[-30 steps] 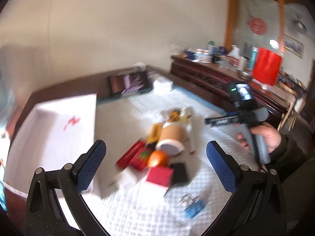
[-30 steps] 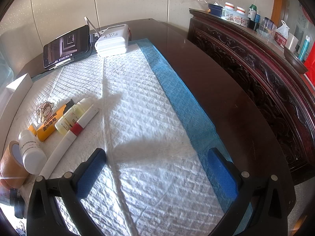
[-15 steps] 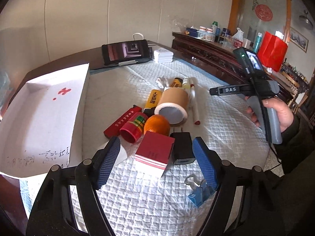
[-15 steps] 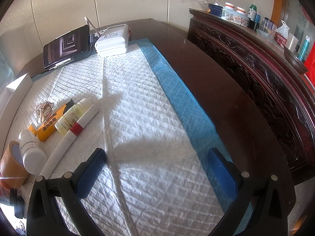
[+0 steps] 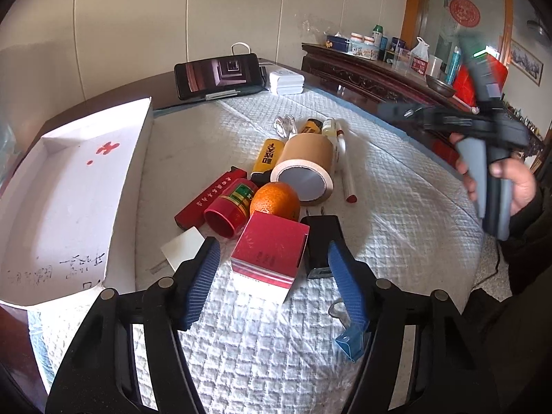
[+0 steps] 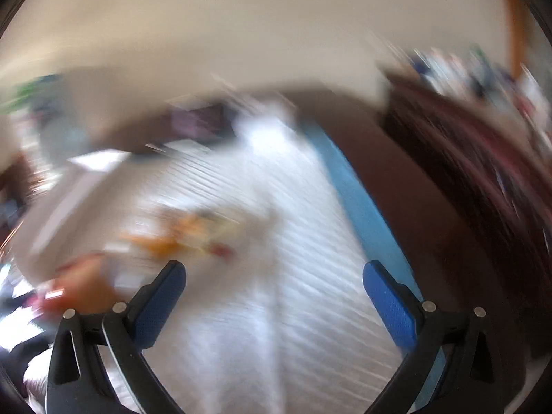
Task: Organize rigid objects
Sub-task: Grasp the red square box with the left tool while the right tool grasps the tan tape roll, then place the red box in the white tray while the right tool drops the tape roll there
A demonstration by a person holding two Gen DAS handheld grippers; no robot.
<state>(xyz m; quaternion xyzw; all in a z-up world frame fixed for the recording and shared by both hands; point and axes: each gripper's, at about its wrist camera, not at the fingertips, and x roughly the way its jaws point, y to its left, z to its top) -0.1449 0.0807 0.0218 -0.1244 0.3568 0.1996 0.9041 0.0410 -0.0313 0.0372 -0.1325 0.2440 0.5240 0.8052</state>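
Left tongs (image 5: 272, 272) closing, pads either side of red box (image 5: 269, 246) in desk (image 5: 396, 207) clutter, not yet gripping; right tongs (image 6: 274, 296) apart, empty, view blurred

The left gripper (image 5: 274, 277) is closing its jaws around the red box (image 5: 269, 252), pads not yet pressing. The orange (image 5: 275, 200) is lying at twelve o'clock of the box, the black charger (image 5: 319, 241) at three o'clock.
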